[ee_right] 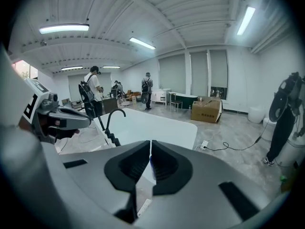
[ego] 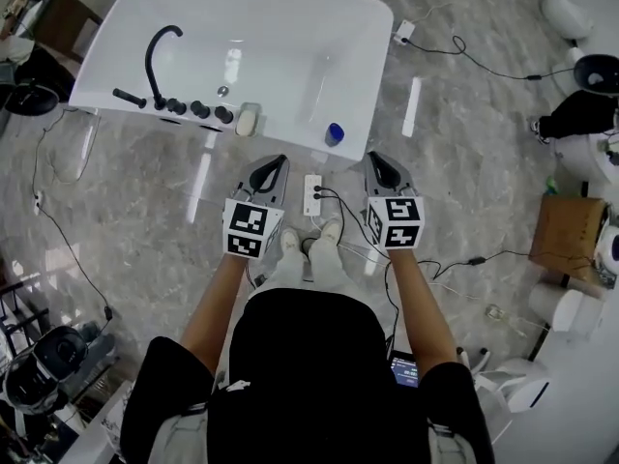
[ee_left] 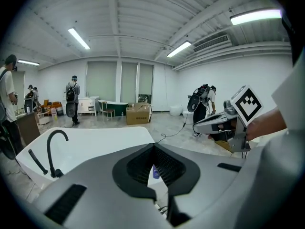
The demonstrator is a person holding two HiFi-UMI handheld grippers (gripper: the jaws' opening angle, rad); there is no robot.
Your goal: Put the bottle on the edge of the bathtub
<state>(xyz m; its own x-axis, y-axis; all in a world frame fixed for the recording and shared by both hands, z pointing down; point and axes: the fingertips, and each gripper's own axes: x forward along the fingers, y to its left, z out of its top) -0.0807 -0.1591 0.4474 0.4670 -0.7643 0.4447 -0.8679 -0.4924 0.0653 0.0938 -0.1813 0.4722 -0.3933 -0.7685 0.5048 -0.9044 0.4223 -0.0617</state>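
Head view, bottle: blue bottle (ego: 335, 134) stands on the near edge of the white bathtub (ego: 290, 145), right of the black faucet (ego: 155, 61).
Head view, grippers: I hold the left gripper (ego: 280, 159) and right gripper (ego: 375, 159) over the floor, short of the tub and apart from the bottle.
Left gripper view, fingers: tips pressed together, nothing held. The bottle (ee_left: 156, 172) shows through the gap behind them.
Right gripper view, fingers: pressed together to a thin slit, empty. Tub and faucet lie beyond.
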